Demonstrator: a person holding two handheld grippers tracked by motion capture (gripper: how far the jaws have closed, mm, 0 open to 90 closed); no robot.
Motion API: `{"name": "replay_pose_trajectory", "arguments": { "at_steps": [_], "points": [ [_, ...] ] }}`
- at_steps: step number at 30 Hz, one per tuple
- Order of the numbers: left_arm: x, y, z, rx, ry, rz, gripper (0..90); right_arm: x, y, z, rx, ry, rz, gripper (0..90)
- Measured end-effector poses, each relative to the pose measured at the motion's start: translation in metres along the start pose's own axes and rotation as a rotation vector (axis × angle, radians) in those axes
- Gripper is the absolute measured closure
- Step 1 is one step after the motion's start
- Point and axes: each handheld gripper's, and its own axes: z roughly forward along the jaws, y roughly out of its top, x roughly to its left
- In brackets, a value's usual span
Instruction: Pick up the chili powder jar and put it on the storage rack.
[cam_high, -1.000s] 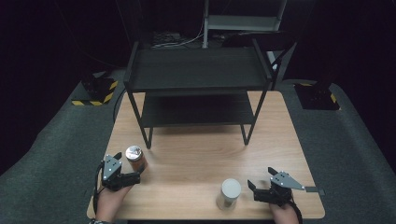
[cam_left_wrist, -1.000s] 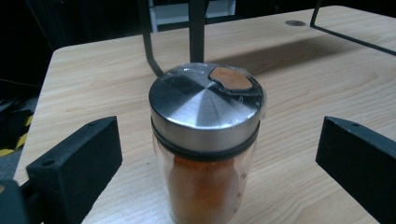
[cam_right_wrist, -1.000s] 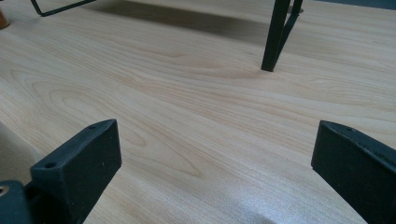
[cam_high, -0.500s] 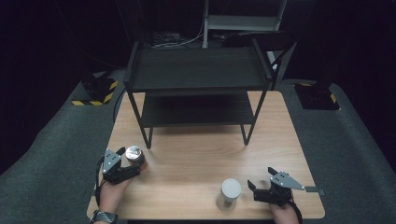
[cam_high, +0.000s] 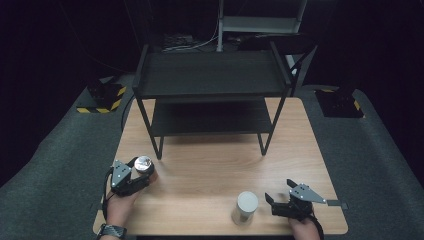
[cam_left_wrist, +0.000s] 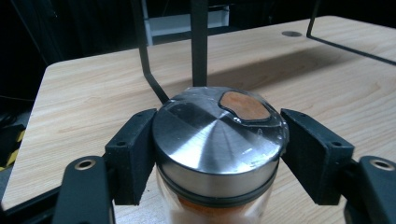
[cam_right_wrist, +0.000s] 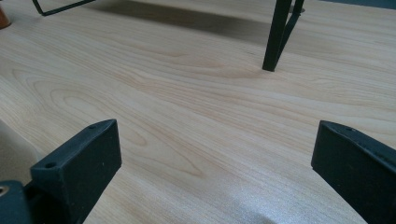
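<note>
A glass jar (cam_high: 144, 166) with a shiny metal lid (cam_left_wrist: 215, 135) and orange-brown contents stands near the front left of the wooden table (cam_high: 210, 170). My left gripper (cam_high: 136, 178) has just been closing with the jar between its jaws. In the left gripper view both black pads (cam_left_wrist: 133, 149) lie against the sides of the lid. My right gripper (cam_high: 278, 194) rests low at the front right, open, with bare wood between its jaws (cam_right_wrist: 215, 154). A pale cylindrical can (cam_high: 245, 206) stands just left of it, apart from it.
A black two-tier metal rack (cam_high: 210, 85) stands on the back half of the table, its legs (cam_right_wrist: 275, 37) ahead of both grippers. Dark grey floor surrounds the table, and yellow-black striped blocks (cam_high: 102, 97) lie beyond the left corner.
The left gripper's jaws came together from wide open onto the jar's lid, and the hand shifted slightly towards the jar. The right gripper and the can stayed where they were.
</note>
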Motion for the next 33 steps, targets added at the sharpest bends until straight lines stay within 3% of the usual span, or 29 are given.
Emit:
{"name": "replay_pose_trajectory", "arguments": {
  "at_steps": [14,25,29,33],
  "points": [
    [0.002,-0.004,-0.004,-0.020,-0.001,-0.031,34.8,0.000,0.000,0.000,0.001,0.002,0.000,0.8],
    [-0.003,-0.005,-0.016,-0.061,-0.015,-0.030,34.8,0.002,0.002,0.001,0.010,-0.006,-0.009,0.7],
    [-0.004,-0.002,-0.021,-0.086,-0.028,-0.039,34.8,0.007,0.007,0.002,0.047,-0.036,-0.033,0.7],
    [-0.008,0.006,-0.026,-0.112,-0.047,-0.027,34.8,0.008,0.010,0.003,0.063,-0.046,-0.026,0.5]
  ]
}}
